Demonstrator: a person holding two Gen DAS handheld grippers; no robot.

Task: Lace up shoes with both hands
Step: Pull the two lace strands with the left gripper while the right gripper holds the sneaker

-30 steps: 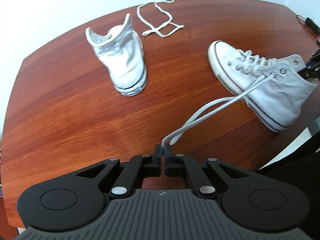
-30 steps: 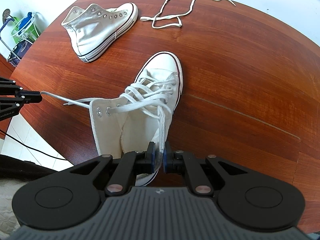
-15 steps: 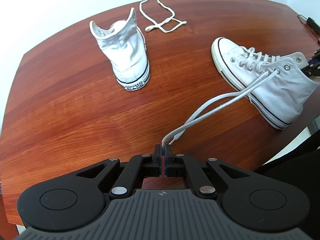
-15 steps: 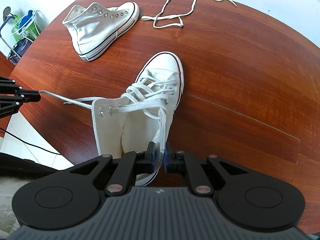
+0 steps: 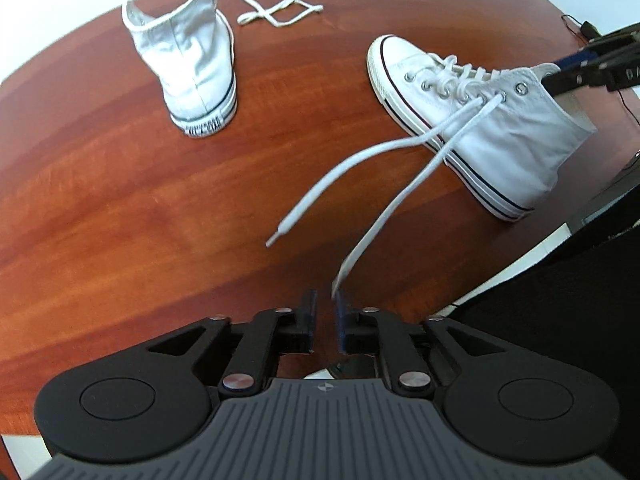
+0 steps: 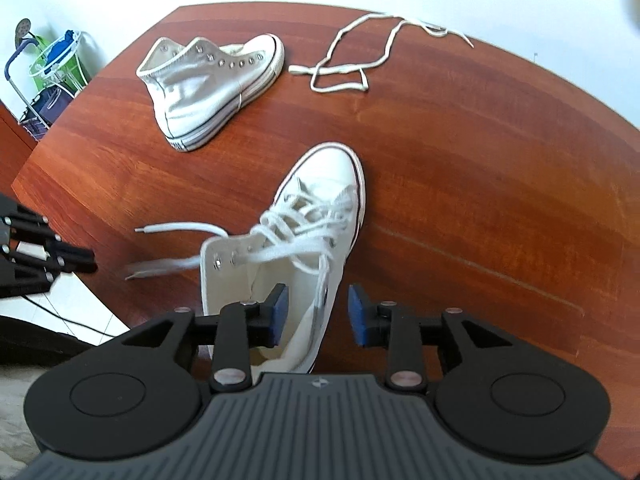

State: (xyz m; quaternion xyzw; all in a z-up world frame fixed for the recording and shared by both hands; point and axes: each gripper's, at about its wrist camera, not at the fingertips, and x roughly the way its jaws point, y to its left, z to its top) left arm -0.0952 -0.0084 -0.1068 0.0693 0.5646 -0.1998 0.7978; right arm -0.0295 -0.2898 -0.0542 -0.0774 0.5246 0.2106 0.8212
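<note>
Laced shoe (image 6: 304, 248) lies on the table (image 6: 480, 168) just ahead of the right gripper (image 6: 316, 312), jaws opening, a lace strand hanging loose between them. Left gripper (image 5: 323, 320) jaws opening; a lace end (image 5: 360, 248) touches one pad, unclamped. Unlaced shoe (image 5: 188, 76) and spare lace (image 5: 276, 12) sit farther back

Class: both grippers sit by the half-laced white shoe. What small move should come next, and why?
Probably re-grip a loose lace end: both the left gripper and right gripper are opening, pressing nothing, and the laced shoe has a top eyelet still unthreaded.
</note>
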